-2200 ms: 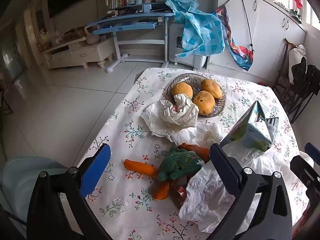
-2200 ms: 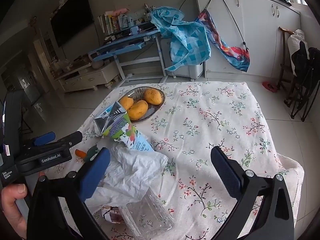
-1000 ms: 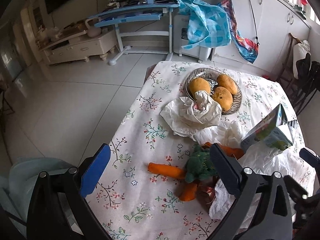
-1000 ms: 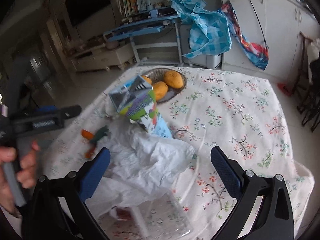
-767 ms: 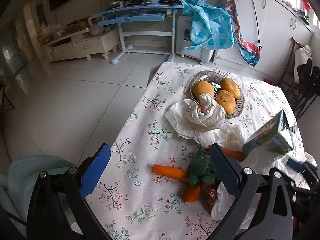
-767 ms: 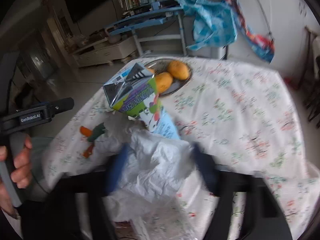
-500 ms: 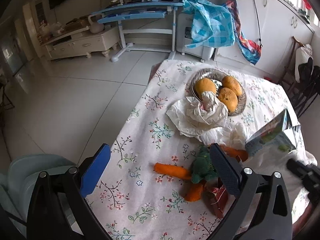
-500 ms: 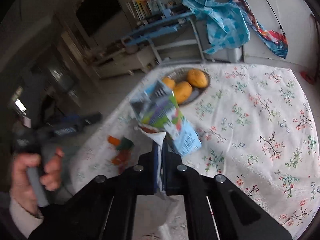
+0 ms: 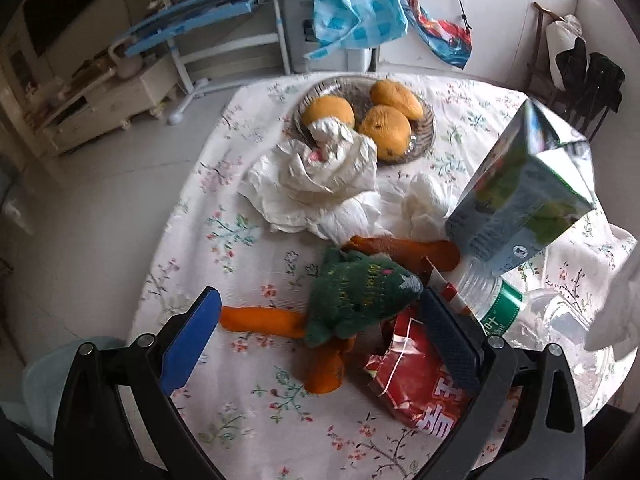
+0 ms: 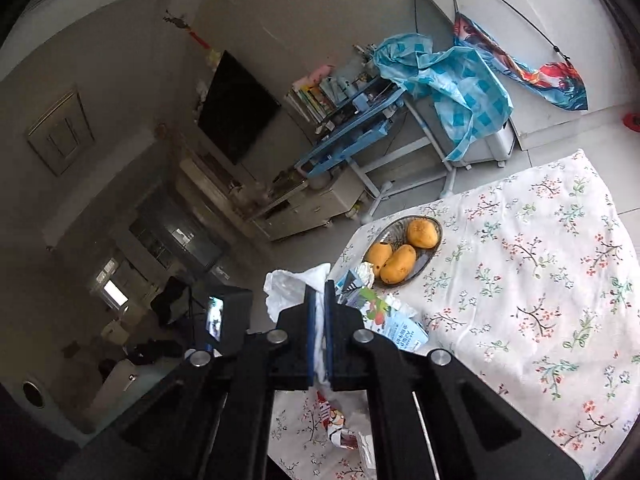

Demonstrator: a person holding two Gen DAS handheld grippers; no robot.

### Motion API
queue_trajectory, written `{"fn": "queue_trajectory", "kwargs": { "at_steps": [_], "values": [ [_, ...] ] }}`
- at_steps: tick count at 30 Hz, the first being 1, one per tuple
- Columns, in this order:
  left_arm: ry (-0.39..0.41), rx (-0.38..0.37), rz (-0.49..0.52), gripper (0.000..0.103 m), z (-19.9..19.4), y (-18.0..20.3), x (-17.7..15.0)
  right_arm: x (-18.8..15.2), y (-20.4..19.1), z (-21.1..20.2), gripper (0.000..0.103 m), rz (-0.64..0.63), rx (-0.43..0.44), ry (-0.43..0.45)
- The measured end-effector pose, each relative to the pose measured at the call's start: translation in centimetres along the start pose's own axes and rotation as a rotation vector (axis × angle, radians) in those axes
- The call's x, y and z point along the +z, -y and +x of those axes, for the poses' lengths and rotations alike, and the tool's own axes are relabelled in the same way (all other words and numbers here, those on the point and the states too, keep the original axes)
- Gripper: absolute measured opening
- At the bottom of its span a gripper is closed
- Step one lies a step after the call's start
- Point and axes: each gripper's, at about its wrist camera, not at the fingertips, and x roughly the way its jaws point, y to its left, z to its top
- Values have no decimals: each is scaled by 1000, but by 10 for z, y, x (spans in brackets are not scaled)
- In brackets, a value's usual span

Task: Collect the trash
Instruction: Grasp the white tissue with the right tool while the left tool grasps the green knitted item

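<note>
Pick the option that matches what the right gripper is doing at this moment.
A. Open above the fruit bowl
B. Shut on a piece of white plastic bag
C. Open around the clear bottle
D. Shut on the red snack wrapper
B: in the right wrist view the right gripper has its fingers pressed together with the white plastic bag pinched between them.

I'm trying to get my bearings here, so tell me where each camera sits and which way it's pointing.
Left wrist: sits on the left gripper, looking down over the table at the carrot toy, red wrapper, carton and bottle; its open fingers show.
Right wrist: sits on the right gripper, tilted up toward the room and TV; its fingers show, shut on the white plastic bag.
Shared: the bowl of mangoes, the carton, the floral tablecloth.
</note>
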Motion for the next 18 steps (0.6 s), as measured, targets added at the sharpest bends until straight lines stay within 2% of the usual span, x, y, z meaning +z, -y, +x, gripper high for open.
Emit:
{"fn": "queue_trajectory", "kwargs": {
  "at_steps": [5,9,10,12,14,18],
  "values": [
    [-29,-43,-4,96,11,3,2,0,5,-5,5,28,3,-5],
    [-15,-24,48,96,12,10,3,2,3,-10,5,30,9,-2],
    [-14,-26,51,93,12,11,2,1,3,-10,5,30,9,-4],
    [-26,-34,54,79,13,12,2,-1,3,-9,5,30,8,-8],
    [-38,-37,54,62,15,10,3,-1,4,-9,5,32,7,-11],
    [-25,-53,33,45,10,4,5,-1,3,-8,5,32,7,-11]
  ]
}}
